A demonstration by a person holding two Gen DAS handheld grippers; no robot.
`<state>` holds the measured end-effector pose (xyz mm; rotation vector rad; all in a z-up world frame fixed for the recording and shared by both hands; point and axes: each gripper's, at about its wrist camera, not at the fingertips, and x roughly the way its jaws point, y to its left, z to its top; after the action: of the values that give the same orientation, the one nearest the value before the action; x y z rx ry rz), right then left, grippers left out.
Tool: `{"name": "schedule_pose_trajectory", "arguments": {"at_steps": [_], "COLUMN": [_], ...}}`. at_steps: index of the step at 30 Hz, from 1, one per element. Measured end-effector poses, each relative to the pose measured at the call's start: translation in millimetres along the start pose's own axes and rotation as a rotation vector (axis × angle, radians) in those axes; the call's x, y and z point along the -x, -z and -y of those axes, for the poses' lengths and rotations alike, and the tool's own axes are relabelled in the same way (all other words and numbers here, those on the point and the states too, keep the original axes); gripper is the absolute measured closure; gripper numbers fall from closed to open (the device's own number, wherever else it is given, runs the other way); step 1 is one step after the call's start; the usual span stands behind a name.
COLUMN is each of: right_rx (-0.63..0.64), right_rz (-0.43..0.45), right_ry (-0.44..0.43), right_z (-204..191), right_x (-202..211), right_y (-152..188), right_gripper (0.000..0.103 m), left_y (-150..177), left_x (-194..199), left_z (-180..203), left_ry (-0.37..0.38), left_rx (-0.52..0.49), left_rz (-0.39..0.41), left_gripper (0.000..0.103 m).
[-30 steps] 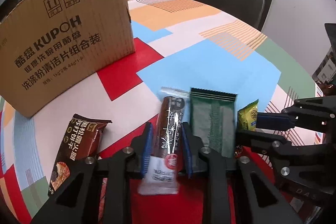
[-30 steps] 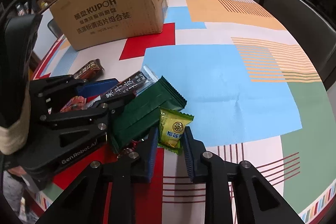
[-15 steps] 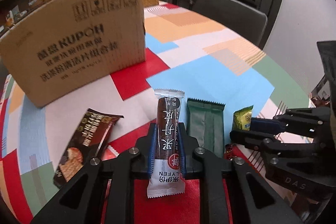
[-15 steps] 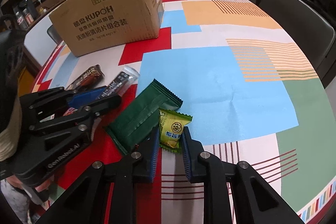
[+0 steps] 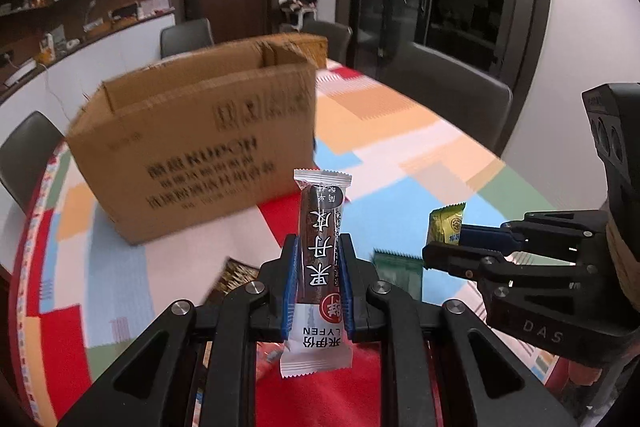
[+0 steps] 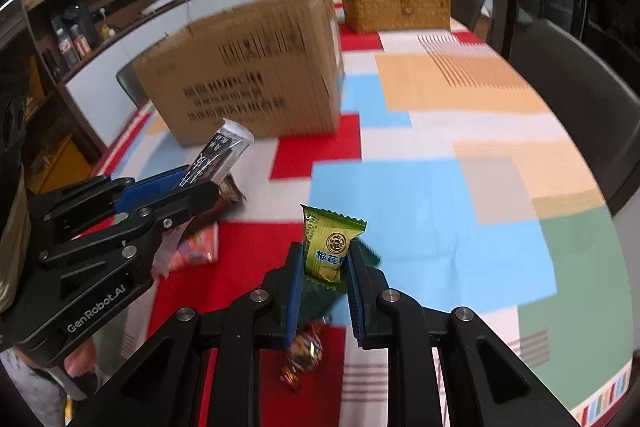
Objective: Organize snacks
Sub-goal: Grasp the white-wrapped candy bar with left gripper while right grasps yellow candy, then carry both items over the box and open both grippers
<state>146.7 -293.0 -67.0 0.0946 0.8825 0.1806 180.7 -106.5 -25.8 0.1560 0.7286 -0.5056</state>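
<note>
Left gripper (image 5: 318,281) jaws clamped on the long brown foil snack bar (image 5: 322,251), lifted off the bench. Right gripper (image 6: 323,281) jaws pinch the small yellow-green crinkly candy packet (image 6: 330,247), also airborne. Open corrugated cardboard box (image 5: 192,151) sits far left. Risk: slick film slips from the pads, or the packets catch the box's upright flaps. 1 green serrated-edge pouch (image 5: 398,273) lies on the bench.

left gripper (image 5: 318,281): matte black linkage arms; silver round screws; blue ribbed pads (image 5: 291,287); "GenRobot.AI" in white on housing | right gripper (image 6: 322,291): same black/blue build; "DAS" lettering; tan tape wrap behind body; two round lens ports
</note>
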Motion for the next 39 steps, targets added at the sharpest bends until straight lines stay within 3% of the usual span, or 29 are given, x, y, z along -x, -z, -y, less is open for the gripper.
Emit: {"name": "schedule_pose_trajectory", "arguments": {"at_steps": [11,17,29,39], "right_rx": [0.055,0.070,0.127,0.138], "right_rz": [0.149,0.197,0.199,0.125], "right_ry": [-0.019,-0.039,-0.084,-0.075], "right_z": [-23.0,-32.9,-54.4,-59.0], "right_x": [21.2,23.3,5.7,-34.2], "right_y": [-55.4,-90.7,-155.9,-199.3], "right_gripper": [0.081,0.081,0.081,0.081], "left_y": [-44.6,-66.5,-105.7,-135.0], "left_x": [39.7,46.6,36.3,-4.9], "left_z": [-27.4,-47.4,-90.0,-121.8], "left_ry": [-0.086,-0.124,-0.142,-0.150], "left_rx": [0.002,0.015,0.084,0.136], "left_rz": [0.132,0.163,0.157,0.072], "left_gripper": [0.084,0.084,0.084,0.084]}}
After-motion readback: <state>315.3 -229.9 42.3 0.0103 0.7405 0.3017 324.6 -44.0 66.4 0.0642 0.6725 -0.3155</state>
